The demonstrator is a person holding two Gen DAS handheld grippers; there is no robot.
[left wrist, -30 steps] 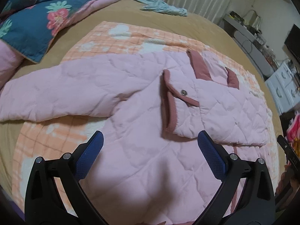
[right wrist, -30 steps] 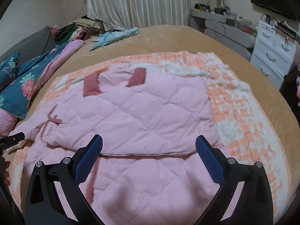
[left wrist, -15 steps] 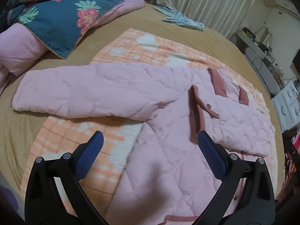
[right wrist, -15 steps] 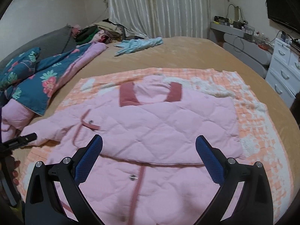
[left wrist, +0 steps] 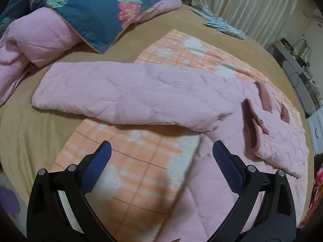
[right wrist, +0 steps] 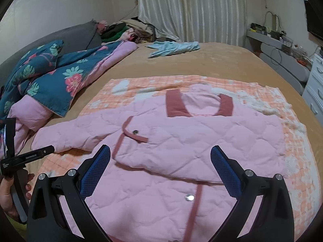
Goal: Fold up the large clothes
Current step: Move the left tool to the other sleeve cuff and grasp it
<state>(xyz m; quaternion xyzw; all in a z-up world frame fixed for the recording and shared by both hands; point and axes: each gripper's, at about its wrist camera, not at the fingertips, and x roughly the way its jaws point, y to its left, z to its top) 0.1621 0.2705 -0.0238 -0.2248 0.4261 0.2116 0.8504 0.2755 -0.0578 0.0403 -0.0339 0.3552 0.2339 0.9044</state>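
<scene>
1. While the pink quilted jacket (right wrist: 197,141) lay front-up on the orange checked blanket (left wrist: 141,173) on the bed (right wrist: 201,60), you held both tools above it with nothing in them.
2. Left gripper (left wrist: 161,157): jaws stood wide apart and empty, hanging over the blanket just below the outstretched sleeve (left wrist: 125,94), touching no cloth.
3. Right gripper (right wrist: 160,159): jaws likewise wide apart and empty, poised over the jacket's front near the lower snap (right wrist: 189,197).
4. Done, as far as the views showed: one sleeve had been folded across the chest, its dark pink cuff (right wrist: 129,133) with a snap lying near the collar (right wrist: 198,104). That side of the jacket read as a flat, squared edge.
5. Left to do, by my judgement: the other sleeve lay straight out toward the floral quilt (left wrist: 97,10), its end off the blanket on the tan bedcover. It needed folding in over the chest, then the body folding up from the hem.
6. Estimate: task early, roughly a third through. Your left gripper looked best placed for the sleeve end.
7. Caution: padded fabric is bulky and may spring open after folding.
</scene>
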